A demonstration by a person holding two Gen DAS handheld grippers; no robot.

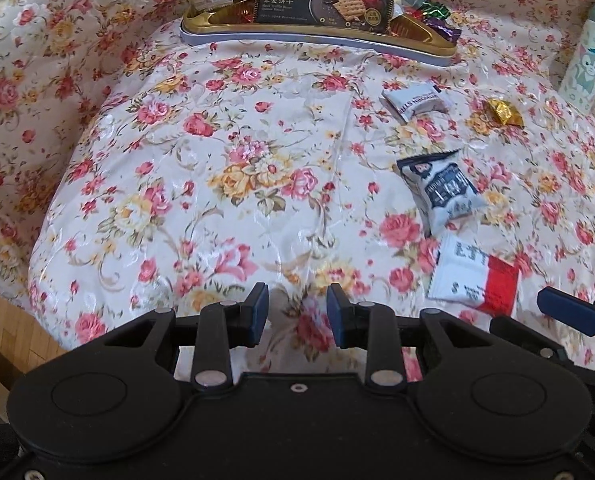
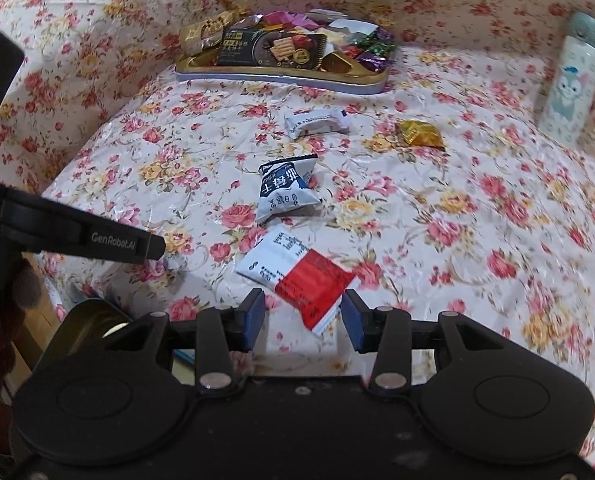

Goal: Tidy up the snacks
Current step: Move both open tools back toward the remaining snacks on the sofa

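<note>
A red-and-white snack packet [image 2: 297,276] lies flat on the flowered cloth, and its near corner sits between the fingers of my right gripper [image 2: 303,322]. The jaws stand open around it and the pads do not press it. Beyond it lie a blue-and-white packet [image 2: 285,190], a small white packet [image 2: 317,120] and a gold-wrapped candy [image 2: 419,132]. My left gripper [image 1: 297,316] is open over bare cloth, with the red-and-white packet [image 1: 473,276] to its right. At the back stands a gold tin tray [image 1: 309,34] heaped with wrapped snacks, a dark cracker packet [image 1: 325,2] on top.
A pale bottle with a cartoon cat [image 2: 571,76] stands at the far right. The table's left edge drops to a wooden floor [image 1: 1,320]. The left gripper's black body [image 2: 97,240] reaches in from the left in the right wrist view.
</note>
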